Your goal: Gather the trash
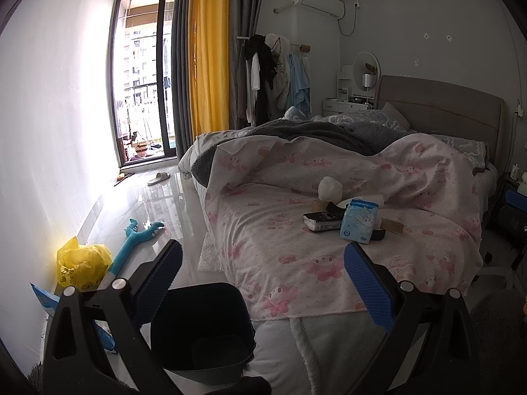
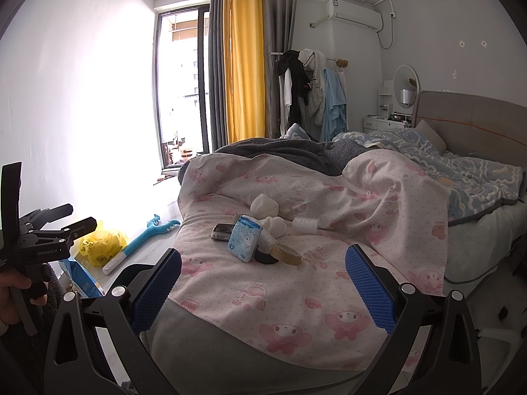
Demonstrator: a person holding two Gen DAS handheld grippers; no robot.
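Both my tongs hang spread wide, pinching nothing: left tongs [image 1: 262,288] over the foot of the bed, right tongs [image 2: 263,291] likewise. Straight below my left pair, at about 7 o'clock, sits the dark bin [image 1: 201,332], and I see nothing lying inside it. Up at 1 o'clock from the left tongs, well apart from them, the trash is bunched on the pink blanket [image 1: 296,263]: a blue tissue pack [image 1: 359,220], a black box [image 1: 321,222] touching its left side, a crumpled white wad [image 1: 329,188] behind. From my right tongs the same heap lies at 12 o'clock, with tape rolls [image 2: 288,252] just beside the pack. On the floor at 9 o'clock, a yellow bag [image 1: 80,265] bulges against the wall, contents hidden.
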